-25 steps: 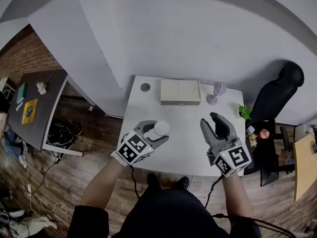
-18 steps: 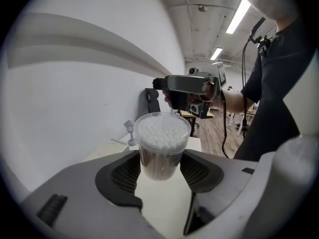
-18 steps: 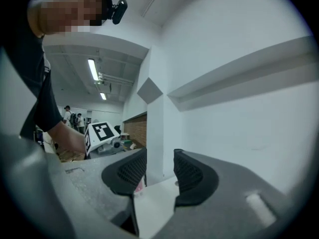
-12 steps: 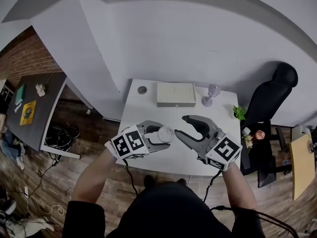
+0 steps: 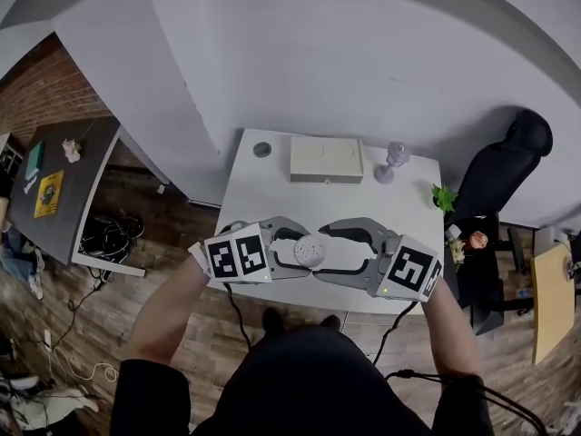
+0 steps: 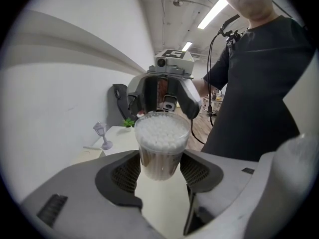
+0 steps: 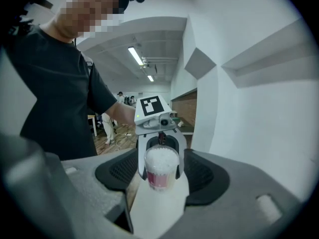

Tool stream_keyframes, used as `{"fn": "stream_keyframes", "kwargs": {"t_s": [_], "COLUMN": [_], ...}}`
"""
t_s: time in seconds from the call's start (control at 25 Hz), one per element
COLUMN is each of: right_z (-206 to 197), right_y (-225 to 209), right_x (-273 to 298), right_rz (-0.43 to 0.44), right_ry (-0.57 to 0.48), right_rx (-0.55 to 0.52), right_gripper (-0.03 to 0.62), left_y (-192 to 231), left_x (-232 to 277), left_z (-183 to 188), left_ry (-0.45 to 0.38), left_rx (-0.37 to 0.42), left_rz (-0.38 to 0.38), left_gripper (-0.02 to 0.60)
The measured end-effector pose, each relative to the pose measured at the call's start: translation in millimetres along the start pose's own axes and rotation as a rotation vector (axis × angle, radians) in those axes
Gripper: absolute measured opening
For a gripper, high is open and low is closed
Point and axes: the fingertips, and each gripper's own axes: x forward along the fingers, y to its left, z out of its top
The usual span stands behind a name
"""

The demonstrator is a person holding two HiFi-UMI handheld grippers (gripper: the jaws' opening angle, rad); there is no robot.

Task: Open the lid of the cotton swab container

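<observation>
Two claws: left claw (image 6: 160, 172) pinches cotton swab container (image 6: 160, 153); right claw (image 7: 160, 179) just opened wide, gripping nothing.
Risk: pulling the lid (image 7: 160, 158) may yank container from left pinch.

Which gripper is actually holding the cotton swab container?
The left gripper: its jaws clamp the cotton swab container. On the right gripper, the jaws have just been opening and flank it without pressing.

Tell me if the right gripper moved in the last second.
Yes. The right gripper swung left, from right of the white box to below it; its jaws have just been opening around the cotton swab container.
</observation>
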Motion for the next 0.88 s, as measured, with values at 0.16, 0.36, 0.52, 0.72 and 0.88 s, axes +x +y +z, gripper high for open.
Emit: {"fn": "stream_keyframes", "kwargs": {"t_s": [0.16, 0.36, 0.52, 0.72, 0.88], "right_z": [-14, -23, -24, -24, -28], "right_y": [6, 21, 29, 28, 24], "right_x": [9, 20, 26, 28, 31], "right_rz": [0.071, 0.18, 0.232, 0.258, 0.268], "right_ry": [0.078, 0.122, 0.124, 0.104, 0.085], "right_rx": [-0.053, -0.089, -0.086, -0.005, 0.095], "right_gripper": [0.284, 0.284, 0.258, 0.253, 0.252], "left_y": [-13, -26, -33, -33, -33], "left_x": [2, 4, 2, 2, 3], "left_z": [-4, -6, -7, -14, -21], "left_ry": [0.024, 0.034, 0.058, 0.086, 0.111], "left_rx": [0.012, 0.015, 0.036, 0.062, 0.078], "left_rz": [-0.067, -0.137, -0.168, -0.171, -0.165], "left_gripper": [0.245, 0.245, 0.245, 0.244, 0.242]}}
